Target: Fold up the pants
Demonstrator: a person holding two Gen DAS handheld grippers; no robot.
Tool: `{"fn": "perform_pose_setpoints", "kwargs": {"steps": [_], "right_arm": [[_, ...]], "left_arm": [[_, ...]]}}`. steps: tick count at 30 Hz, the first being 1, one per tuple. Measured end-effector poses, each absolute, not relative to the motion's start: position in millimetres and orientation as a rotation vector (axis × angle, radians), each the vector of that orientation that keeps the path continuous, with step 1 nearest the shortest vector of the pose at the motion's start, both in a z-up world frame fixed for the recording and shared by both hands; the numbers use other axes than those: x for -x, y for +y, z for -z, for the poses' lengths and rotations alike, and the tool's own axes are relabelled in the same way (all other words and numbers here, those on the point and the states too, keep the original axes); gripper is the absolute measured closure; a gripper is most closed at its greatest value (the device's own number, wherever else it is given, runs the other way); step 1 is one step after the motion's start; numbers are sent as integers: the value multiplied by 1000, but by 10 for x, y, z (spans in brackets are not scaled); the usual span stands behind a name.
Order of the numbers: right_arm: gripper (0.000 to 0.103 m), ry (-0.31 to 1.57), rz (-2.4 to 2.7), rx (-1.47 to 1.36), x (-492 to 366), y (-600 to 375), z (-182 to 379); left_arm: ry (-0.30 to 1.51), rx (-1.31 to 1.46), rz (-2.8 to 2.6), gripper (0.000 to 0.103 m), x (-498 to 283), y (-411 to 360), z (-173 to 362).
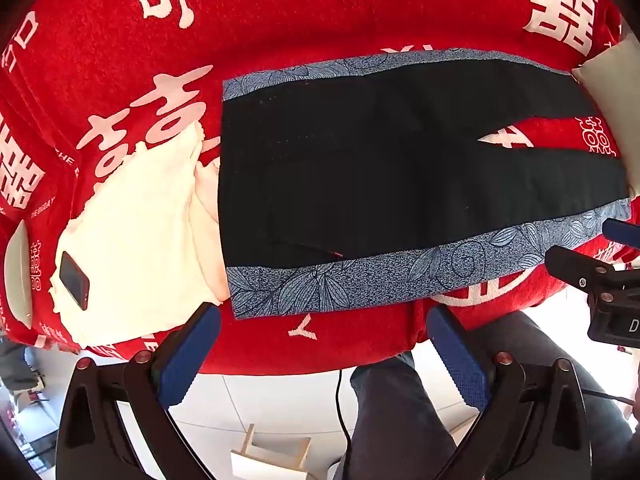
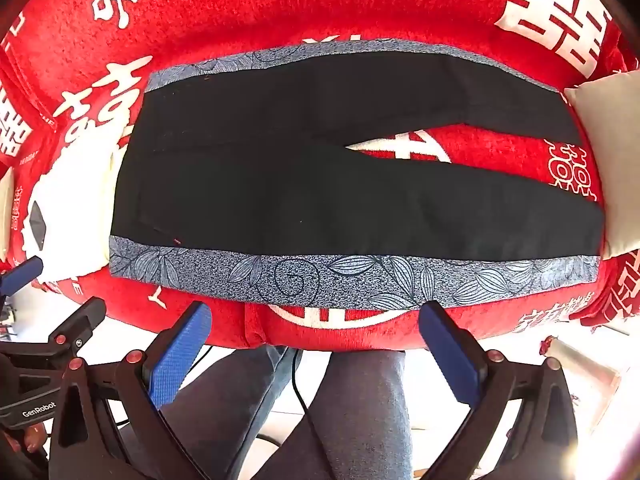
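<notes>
Blue-padded fingers of the left claw (image 1: pixel 324 356) stand spread wide with nothing between them, hovering just off the near edge of the red plush blanket with white characters (image 1: pixel 280 12), which appears to cover a bed or padded surface. The right claw (image 2: pixel 314 354) is likewise spread and empty, at the same near edge further toward the leg ends.

The black trousers with blue leaf-patterned side stripes (image 2: pixel 320 200) lie flat and face up on the blanket, waistband toward the cream folded cloth (image 1: pixel 140 220), legs splayed in a narrow V toward the pale cushion (image 2: pixel 612 140). The near stripe runs parallel to the blanket's near edge and close to it. A dark phone (image 1: pixel 74 280) rests on the cream cloth, clear of the trousers.

Handling assessment: the fabric looks thin, soft and light, with no stiffness; it will drape and sag between two holds, and the pile of the blanket will likely drag on it.

Recommended holds: the near striped seam, one claw near the waistband corner (image 1: pixel 240 304), the other near the near-leg hem (image 2: pixel 576 276). Pinch the edge only, both layers, so that the near leg can be carried over the far leg.

Risk: catching the blanket pile with the edge.
</notes>
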State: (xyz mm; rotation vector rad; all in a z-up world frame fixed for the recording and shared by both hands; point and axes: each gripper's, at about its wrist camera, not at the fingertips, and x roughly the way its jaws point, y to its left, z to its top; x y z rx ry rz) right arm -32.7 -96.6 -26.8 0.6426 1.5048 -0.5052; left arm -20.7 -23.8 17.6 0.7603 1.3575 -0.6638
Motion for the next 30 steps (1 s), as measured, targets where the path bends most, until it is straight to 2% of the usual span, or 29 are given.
{"fn": "perform_pose_setpoints", "kwargs": {"steps": [30], "right_arm": [[0, 1536, 557, -632, 335, -982, 311]], "left_arm": [[1343, -788, 698, 0, 185, -264, -134]]}}
